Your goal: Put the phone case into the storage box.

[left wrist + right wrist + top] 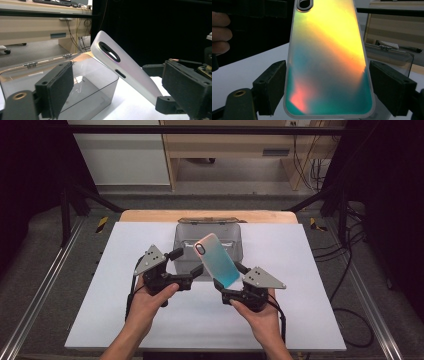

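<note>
An iridescent phone case (217, 260) with a camera cutout at its top stands tilted above the white table (300, 285). My right gripper (230, 277) is shut on its lower end. In the right gripper view both pads press the side edges of the case (327, 62), with the right gripper (327, 92) low in the frame. My left gripper (186, 264) is open just left of the case, its jaws empty. The left gripper view has the case (130, 75) leaning beyond the left gripper (120, 85), apart from both pads.
A clear smoky plastic box (210, 232) stands at the table's far middle, its hinged lid (207, 221) laid open behind it. It sits right behind the case and both grippers. The box (95, 92) looks empty. Bare white table lies to both sides.
</note>
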Tool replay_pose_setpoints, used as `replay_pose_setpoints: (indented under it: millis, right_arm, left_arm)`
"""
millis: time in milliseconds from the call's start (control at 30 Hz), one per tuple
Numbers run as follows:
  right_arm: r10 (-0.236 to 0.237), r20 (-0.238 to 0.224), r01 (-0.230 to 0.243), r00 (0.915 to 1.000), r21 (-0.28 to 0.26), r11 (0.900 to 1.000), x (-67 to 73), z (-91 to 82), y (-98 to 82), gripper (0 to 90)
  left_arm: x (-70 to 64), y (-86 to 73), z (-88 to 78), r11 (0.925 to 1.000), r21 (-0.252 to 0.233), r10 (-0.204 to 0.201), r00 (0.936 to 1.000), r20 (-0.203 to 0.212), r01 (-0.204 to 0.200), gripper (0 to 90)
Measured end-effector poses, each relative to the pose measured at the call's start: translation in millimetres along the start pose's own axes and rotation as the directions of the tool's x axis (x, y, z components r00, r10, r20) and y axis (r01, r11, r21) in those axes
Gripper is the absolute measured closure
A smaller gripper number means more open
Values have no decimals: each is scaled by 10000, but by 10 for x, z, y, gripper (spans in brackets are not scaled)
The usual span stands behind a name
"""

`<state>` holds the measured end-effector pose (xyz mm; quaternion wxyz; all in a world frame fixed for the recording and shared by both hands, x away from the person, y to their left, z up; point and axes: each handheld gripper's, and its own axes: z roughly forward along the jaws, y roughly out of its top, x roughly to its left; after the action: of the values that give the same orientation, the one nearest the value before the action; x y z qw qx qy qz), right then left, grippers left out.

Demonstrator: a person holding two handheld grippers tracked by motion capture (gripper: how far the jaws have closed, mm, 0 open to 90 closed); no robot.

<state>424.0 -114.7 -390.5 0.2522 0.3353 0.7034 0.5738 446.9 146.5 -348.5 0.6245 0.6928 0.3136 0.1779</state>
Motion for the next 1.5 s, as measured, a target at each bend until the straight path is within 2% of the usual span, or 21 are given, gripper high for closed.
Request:
replay_pose_setpoints:
  millis: [33,133,233,433,633,867,1033,1233,1500]
  right_arm:
    - [-6,14,6,10000,-41,10000,2,-5,-1,175]
    - [-1,33,2,10000,-122,9999,1,-19,-2,175]
    - [-45,32,46,10000,-159,9999,4,-24,-2,175]
    - [-126,70,127,9999,-213,9997,17,-22,-9,175]
    - [-105,102,108,9999,-257,9996,26,-21,-19,175]
    - [-100,57,102,9999,-263,9996,47,-13,-33,175]
    - [-62,13,62,10000,-281,9996,41,-13,-38,174]
    - [-72,-20,71,10000,-264,9996,45,-3,-51,174]
    - [-100,-57,99,9999,-201,9997,44,2,-67,174]
  left_arm:
    - [-7,-4,13,10000,28,33,10000,24,-33,169]
    - [-13,-13,41,9999,94,-57,9999,90,56,188]
    - [-13,-20,71,9995,79,-310,9992,240,308,220]
    - [-28,-13,121,9994,153,-327,9988,368,321,299]
    - [-6,-27,150,9971,140,-756,9958,515,750,403]
    - [-2,-23,162,9961,120,-874,9951,459,870,491]
    - [14,-15,164,9935,134,-1136,9926,417,1131,553]
    - [30,-6,171,9893,65,-1462,9884,416,1460,598]
    - [37,8,169,9861,8,-1663,9849,480,1664,656]
